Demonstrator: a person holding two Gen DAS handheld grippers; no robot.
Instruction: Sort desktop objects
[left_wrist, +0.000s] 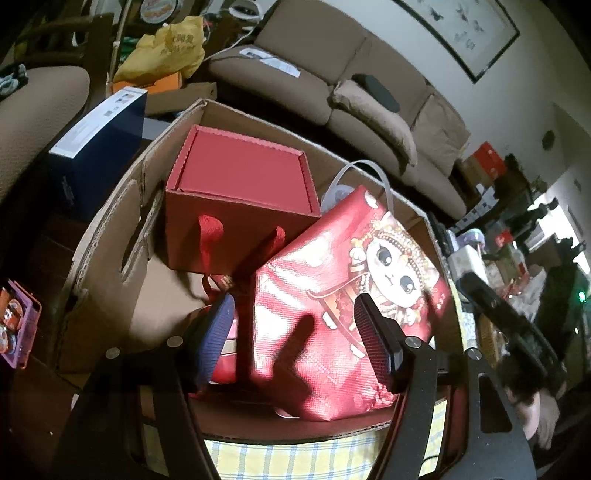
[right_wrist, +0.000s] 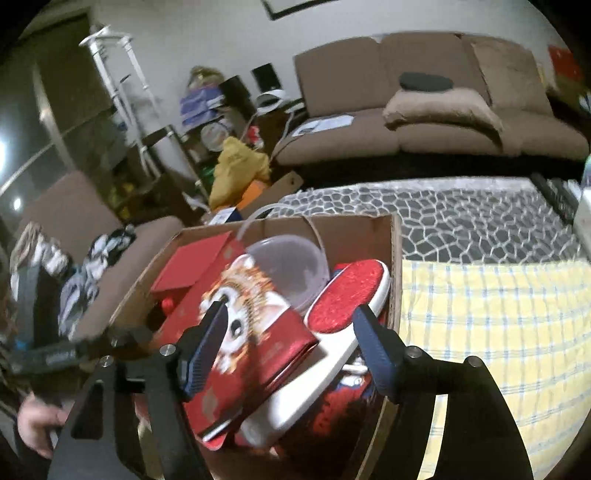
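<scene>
Both my jaws hang open, holding nothing, over the cardboard box (left_wrist: 110, 236): shiny woven red cat bag (left_wrist: 332, 314), corrugated red box (left_wrist: 240, 195), glittery slipper (right_wrist: 347, 295).

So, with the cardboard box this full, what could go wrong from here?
1. The red bag lies tilted on other items, leaning against the red box; it might slide or tip if nudged.
2. The white-edged red piece rests slanted near the cardboard box wall and could slip down.
3. Both the left gripper and the right gripper are open above the pile; lowering either could crush the plastic tub.
</scene>
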